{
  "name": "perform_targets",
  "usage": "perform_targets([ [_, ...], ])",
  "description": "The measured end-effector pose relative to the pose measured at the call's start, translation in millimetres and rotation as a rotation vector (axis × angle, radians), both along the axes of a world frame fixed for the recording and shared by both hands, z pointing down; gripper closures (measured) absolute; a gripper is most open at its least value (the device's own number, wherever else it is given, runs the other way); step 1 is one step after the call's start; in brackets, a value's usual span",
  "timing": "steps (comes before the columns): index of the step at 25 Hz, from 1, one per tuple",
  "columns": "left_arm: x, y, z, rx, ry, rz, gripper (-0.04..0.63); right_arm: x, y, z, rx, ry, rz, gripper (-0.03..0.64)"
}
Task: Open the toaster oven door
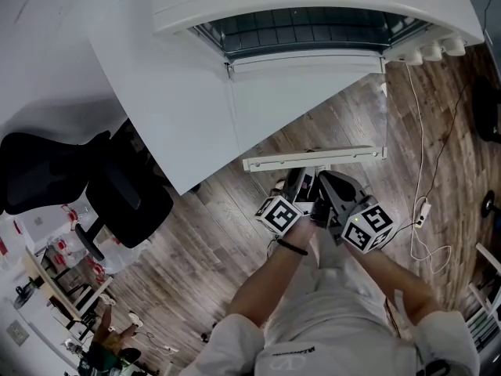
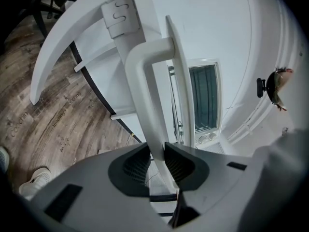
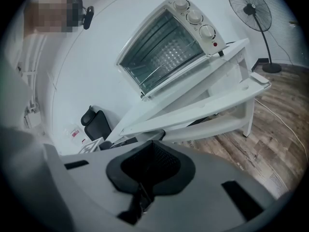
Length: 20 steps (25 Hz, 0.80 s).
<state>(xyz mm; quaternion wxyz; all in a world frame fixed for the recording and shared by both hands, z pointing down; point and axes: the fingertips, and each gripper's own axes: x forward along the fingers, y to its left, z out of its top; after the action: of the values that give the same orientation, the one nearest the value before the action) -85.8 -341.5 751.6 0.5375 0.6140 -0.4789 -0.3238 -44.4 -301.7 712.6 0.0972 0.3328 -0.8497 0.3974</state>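
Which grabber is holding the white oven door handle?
The left gripper: its jaws clamp the white bar handle. The right gripper has its jaws shut with nothing between them.

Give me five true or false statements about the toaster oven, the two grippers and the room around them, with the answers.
1. The toaster oven has its door swung open. True.
2. The left gripper is clamped on the handle of that door. True.
3. The right gripper grips the handle too. False: its jaws are together with nothing between them.
4. The toaster oven has five knobs. False: three show, in a row beside the opening.
5. A standing fan is on the wooden floor. True.
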Motion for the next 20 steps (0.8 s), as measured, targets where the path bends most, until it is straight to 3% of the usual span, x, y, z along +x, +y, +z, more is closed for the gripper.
perform_targets([
  [13,1,-3,1,0.037,-0.035,0.026,0.495,-4,6,16,-0.025,0.007,0.011,0.600],
  [20,0,-1,0,0.074,-0.010,0.024,0.495,-3,16,27,-0.040,0.009,0.027,0.600],
])
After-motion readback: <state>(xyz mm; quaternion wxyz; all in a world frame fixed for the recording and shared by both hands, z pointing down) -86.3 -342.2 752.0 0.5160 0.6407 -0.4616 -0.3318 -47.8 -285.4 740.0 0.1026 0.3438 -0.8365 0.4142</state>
